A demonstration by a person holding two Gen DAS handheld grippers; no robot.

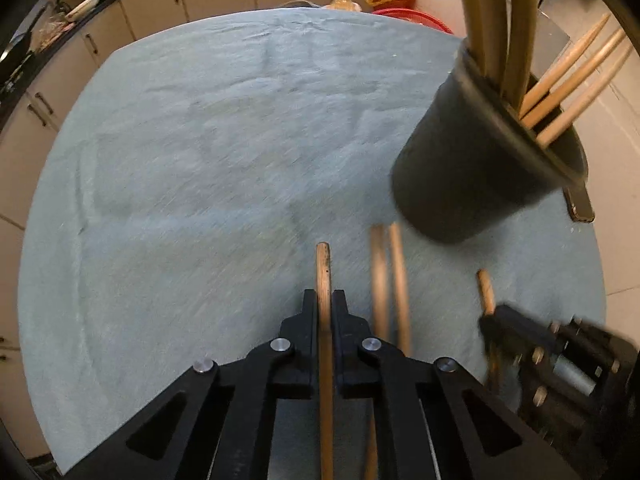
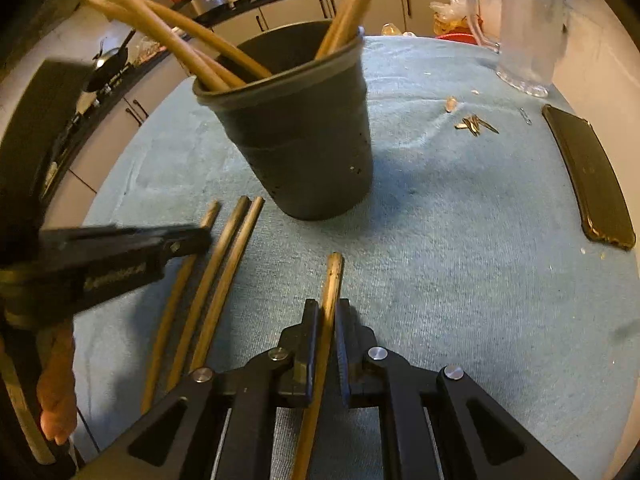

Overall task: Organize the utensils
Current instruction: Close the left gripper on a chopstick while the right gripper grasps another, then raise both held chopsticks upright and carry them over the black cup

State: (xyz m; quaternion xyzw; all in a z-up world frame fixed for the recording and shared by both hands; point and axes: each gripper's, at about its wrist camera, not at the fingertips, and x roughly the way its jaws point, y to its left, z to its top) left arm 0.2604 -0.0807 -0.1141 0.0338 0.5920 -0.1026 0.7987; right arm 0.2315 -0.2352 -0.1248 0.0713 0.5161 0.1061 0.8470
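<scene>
I have a chopstick in each gripper. My left gripper [image 1: 325,300] has its fingers closed down to the width of one wooden chopstick [image 1: 323,268], whose blunt end sticks out a little past the tips. My right gripper [image 2: 327,308] is also nearly closed around its own chopstick [image 2: 334,276], though I can see a thin gap on the right finger's side, so I cannot say how firm that hold is.

The dark cup [image 2: 296,148] stands on the blue cloth of the desk [image 2: 460,240], ahead of both grippers: far and to the right from the left one, just left of straight ahead from the right one. It already holds several chopsticks and longer sticks leaning out over its rim. Two loose chopsticks [image 2: 224,272] lie side by side on the cloth between my grippers, near the foot of the cup.

I judge I'm mid-task, carrying a pair over for dropping in. Next I need to lift each stick above the rim, tip it upright, and find a gap between the leaning ones before letting go. A phone [image 2: 588,176] and a glass mug [image 2: 524,28] sit at the far right, well apart.
</scene>
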